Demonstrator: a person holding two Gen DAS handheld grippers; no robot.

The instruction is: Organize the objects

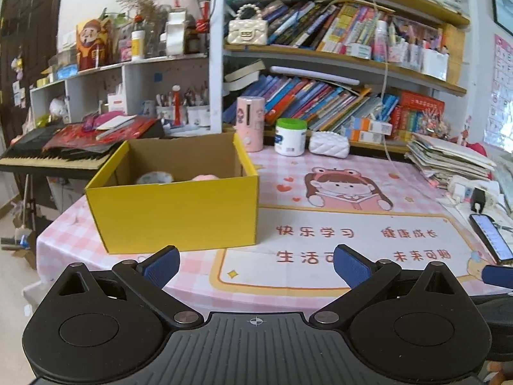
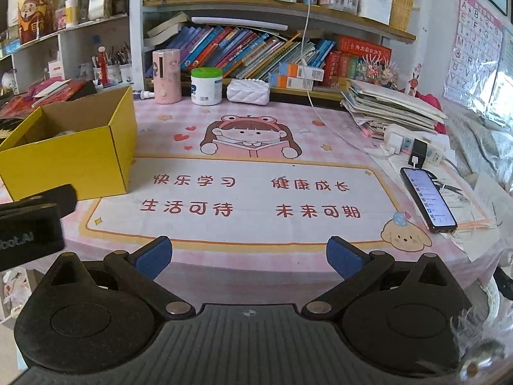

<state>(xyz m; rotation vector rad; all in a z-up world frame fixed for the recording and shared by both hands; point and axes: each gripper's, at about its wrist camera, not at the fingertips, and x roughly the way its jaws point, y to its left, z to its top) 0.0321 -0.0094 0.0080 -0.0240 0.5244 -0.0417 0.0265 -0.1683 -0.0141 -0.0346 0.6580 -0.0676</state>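
Now, yellow box (image 1: 173, 215) upright, long axis running away, left tool (image 1: 255, 261) and right tool (image 2: 248, 253) spread, empty.

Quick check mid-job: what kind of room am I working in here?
Most likely a child's study corner at home. A desk with a pink cartoon desk mat stands against crowded bookshelves of colourful books, an alphabet poster hangs on the wall, and an electronic keyboard sits beside the desk.
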